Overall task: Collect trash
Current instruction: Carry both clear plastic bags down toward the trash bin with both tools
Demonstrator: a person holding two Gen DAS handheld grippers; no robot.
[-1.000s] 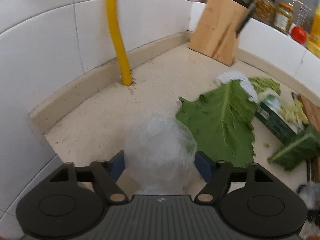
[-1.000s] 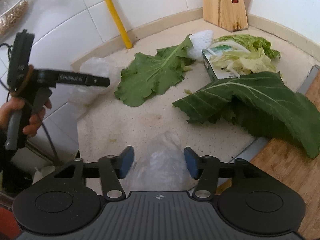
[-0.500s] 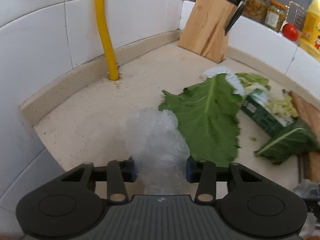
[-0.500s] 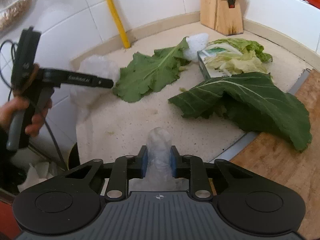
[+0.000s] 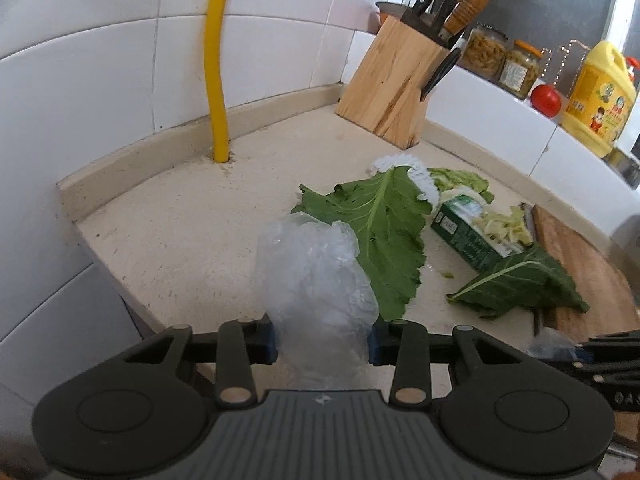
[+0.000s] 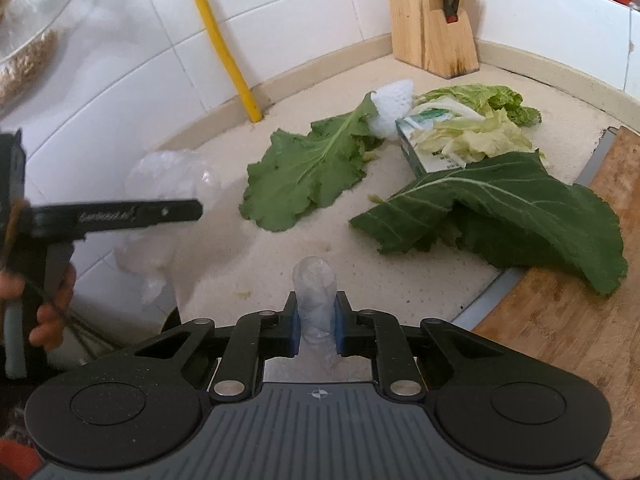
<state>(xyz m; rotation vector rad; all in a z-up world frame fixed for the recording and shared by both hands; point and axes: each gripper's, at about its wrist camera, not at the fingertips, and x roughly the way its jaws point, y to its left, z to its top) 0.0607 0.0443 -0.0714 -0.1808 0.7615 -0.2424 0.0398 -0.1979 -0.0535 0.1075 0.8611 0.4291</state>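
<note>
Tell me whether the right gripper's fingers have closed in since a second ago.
Yes. The right gripper has its blue-padded fingers pinched inward on a crumpled clear plastic wrap; earlier they stood apart either side of it, above the same beige speckled countertop.

Home kitchen, tiled walls (image 5: 100, 80), stone counter (image 5: 192, 232), knife block (image 5: 394, 92), pantry jars (image 5: 486, 56)

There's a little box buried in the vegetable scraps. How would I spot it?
Start at the wooden knife block in the tiled corner and come forward along the beige stone countertop. The green and white cardboard carton lies on its side between two big green leaves, pale cabbage shreds on top. It alone has straight printed edges.
</note>
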